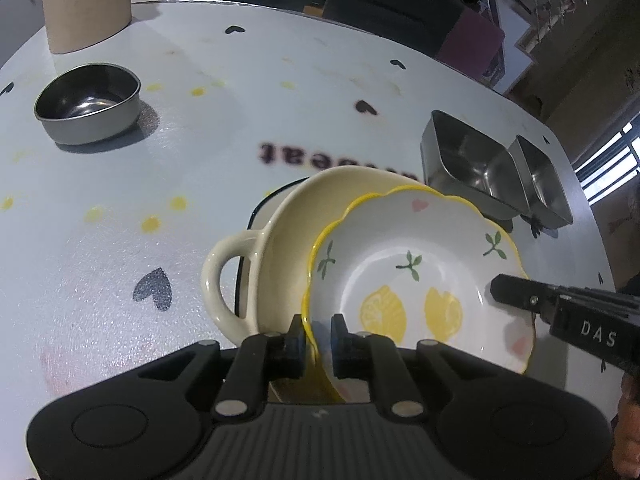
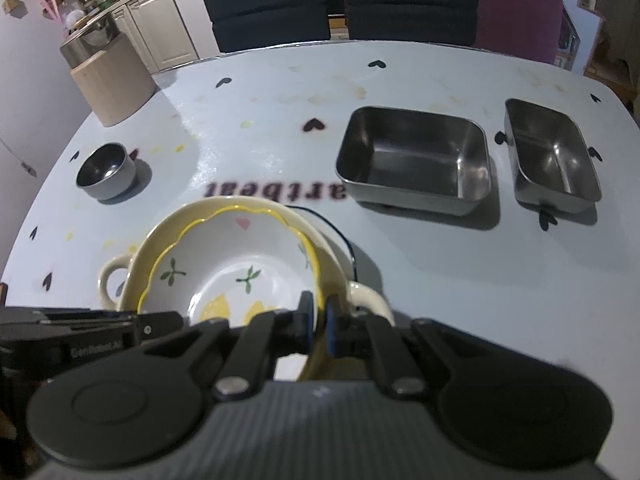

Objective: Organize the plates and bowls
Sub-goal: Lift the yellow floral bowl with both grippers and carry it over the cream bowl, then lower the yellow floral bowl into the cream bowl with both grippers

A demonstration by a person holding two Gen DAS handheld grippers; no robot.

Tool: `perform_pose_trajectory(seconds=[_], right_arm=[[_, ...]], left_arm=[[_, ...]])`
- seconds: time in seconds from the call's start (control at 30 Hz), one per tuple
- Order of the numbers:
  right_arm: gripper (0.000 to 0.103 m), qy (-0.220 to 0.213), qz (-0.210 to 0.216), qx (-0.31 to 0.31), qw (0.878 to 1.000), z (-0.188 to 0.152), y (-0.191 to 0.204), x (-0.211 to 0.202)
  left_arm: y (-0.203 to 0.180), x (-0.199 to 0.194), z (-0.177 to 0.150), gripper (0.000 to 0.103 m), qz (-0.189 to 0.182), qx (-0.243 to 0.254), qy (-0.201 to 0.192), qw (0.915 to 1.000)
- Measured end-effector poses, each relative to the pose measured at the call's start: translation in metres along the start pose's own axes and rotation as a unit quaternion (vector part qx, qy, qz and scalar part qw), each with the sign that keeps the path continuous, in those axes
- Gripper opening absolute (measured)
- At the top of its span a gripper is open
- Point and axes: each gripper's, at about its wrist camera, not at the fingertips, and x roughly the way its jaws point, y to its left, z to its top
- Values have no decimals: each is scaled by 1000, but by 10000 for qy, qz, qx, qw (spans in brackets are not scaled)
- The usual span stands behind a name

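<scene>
A white lemon-patterned bowl with a wavy yellow rim [image 1: 416,276] [image 2: 236,264] sits inside a cream bowl with loop handles [image 1: 280,248] [image 2: 160,236], which rests on a black-rimmed plate [image 1: 260,204] [image 2: 344,240]. My left gripper [image 1: 318,340] is shut on the lemon bowl's near rim. My right gripper [image 2: 318,320] is shut on the opposite rim, and its finger reaches in from the right in the left wrist view [image 1: 516,290]. The left gripper's body shows at the left edge of the right wrist view [image 2: 88,332].
The table [image 2: 260,120] has a pale cloth with hearts and dark lettering. A small round steel bowl [image 1: 88,102] [image 2: 106,176] stands at the left. Two rectangular steel trays [image 2: 416,160] [image 2: 552,156] [image 1: 468,164] stand at the right. A beige container [image 1: 86,4] [image 2: 112,80] and chairs [image 2: 344,0] are beyond.
</scene>
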Motion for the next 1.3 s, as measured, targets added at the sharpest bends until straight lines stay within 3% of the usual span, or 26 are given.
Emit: perform_pose_trajectory(seconds=[0.7, 1.3], right_arm=[[6, -16, -30, 54, 10000, 3, 1, 1], [8, 261, 27, 106, 9996, 8, 6, 23]], left_arm=[[5, -19, 0, 16, -58, 60, -222, 9997], [15, -26, 1, 16, -127, 5, -317, 9994]])
